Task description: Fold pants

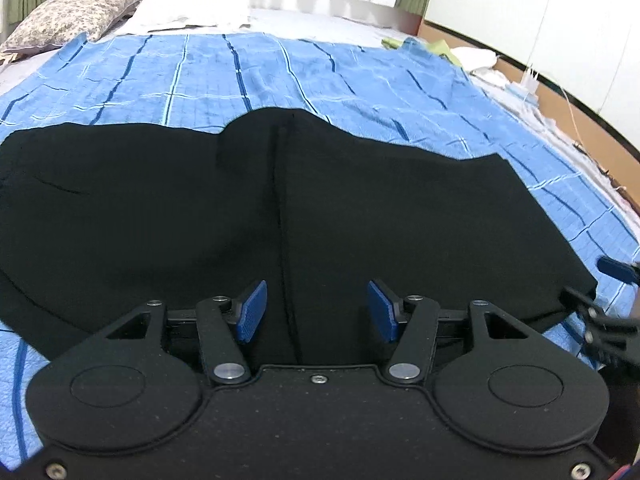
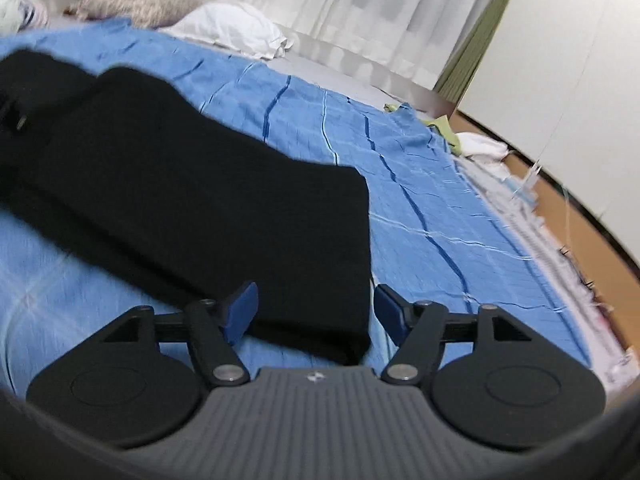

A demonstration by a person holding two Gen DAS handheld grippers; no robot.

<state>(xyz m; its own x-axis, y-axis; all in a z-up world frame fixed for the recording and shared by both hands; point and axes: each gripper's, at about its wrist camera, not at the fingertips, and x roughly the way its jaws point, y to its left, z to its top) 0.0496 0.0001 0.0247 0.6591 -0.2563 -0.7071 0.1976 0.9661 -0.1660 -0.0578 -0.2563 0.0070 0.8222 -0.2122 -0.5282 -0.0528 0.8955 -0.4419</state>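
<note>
Bedroom curtains (image 2: pixel 360 4) are hanging behind a bed covered by a blue striped blanket (image 1: pixel 320 76). Left gripper (image 1: pixel 318 310) is hovering low with its blue pads spread apart over the middle seam of the black pants (image 1: pixel 200 208), gripping nothing. Right gripper (image 2: pixel 316 308) is also standing wide, its pads straddling the pants' near right corner (image 2: pixel 224 216), perhaps just above the cloth. Pants are lying flat on the blanket, their long axis running left to right across the bed. Two pillows (image 1: pixel 68 12) are sitting beyond.
</note>
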